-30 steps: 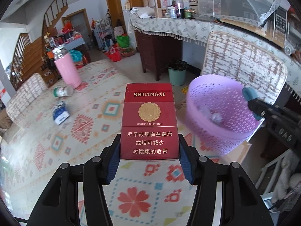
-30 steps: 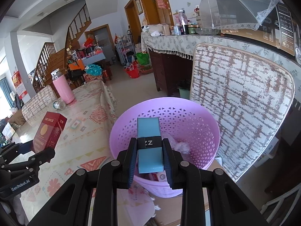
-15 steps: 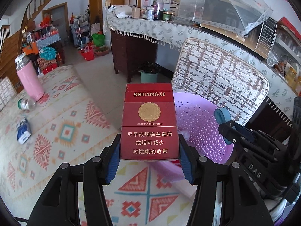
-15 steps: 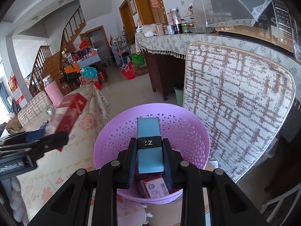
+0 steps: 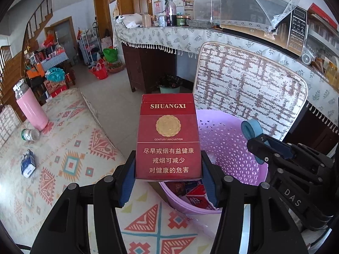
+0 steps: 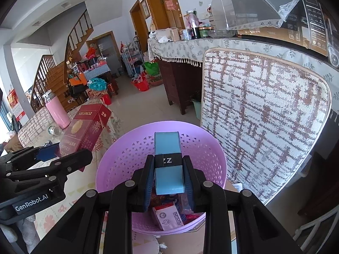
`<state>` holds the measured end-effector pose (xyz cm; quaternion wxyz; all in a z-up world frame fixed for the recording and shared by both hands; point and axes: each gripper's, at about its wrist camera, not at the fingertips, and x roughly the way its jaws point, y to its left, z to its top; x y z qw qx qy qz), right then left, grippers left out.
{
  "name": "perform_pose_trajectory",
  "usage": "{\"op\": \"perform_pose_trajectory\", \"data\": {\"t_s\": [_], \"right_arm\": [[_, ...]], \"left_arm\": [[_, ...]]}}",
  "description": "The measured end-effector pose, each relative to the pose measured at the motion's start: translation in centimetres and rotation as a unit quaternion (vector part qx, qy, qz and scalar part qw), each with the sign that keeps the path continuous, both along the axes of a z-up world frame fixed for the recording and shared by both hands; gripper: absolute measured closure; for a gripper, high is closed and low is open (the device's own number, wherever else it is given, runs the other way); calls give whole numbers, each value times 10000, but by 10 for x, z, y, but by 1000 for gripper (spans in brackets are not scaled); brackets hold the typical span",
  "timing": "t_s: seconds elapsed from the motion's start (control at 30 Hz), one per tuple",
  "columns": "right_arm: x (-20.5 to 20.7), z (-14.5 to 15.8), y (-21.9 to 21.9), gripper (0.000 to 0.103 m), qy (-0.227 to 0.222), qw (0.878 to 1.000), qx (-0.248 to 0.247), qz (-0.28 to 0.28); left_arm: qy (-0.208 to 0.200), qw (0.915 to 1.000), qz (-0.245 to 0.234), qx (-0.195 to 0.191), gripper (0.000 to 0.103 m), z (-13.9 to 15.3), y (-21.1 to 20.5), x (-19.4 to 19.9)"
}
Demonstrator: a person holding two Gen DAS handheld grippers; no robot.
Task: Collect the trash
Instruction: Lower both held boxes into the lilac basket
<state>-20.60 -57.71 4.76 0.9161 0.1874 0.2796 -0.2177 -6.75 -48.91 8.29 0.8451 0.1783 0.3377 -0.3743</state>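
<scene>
At the lower centre of the right wrist view, the right tongs (image 6: pixel 168 175) pinch a light-blue box with a black band (image 6: pixel 168 163), its long axis running along the fingers and pointing up-frame. The box hangs directly over the open mouth of the purple basket (image 6: pixel 214 146), whose rim encircles it on all sides in this view; earlier trash, including a red-and-white carton (image 6: pixel 167 214), lies at the basket bottom below the tongs. A release from here should, in all likelihood, drop the box inside without further travel.

In the left wrist view, the left tongs (image 5: pixel 168 175) clamp a red cigarette pack (image 5: pixel 168 135) by its two narrow sides, with the long axis upright in the frame and the printed face toward the camera. The basket (image 5: pixel 228 139) lies to the right of this pack and partly behind it. The pack's lower edge sits over the near-left portion of the rim, above the boundary between the patterned bench cloth (image 5: pixel 70 148) and the basket. The right wrist view confirms this: the pack (image 6: pixel 84 131) appears at middle left, beside the basket and not yet over its opening.

The right hand is therefore the nearer to the drop point. The left hand requires a further shift toward frame right before release.

Remaining trash, a small blue-and-white packet (image 5: pixel 28 166) and a toppled jar (image 5: pixel 30 134), lies at far left on the bench.
</scene>
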Motion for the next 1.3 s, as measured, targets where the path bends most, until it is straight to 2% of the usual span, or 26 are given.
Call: {"op": "perform_pose_trajectory", "data": {"t_s": [0.5, 1.3], "right_arm": [[3, -2, -17, 74, -15, 9999, 87, -64], [17, -12, -20, 74, 98, 9998, 181, 25]], "left_arm": [[-124, 9998, -78, 162, 48, -11, -24, 6], [184, 9996, -2, 202, 48, -28, -33, 21]]}}
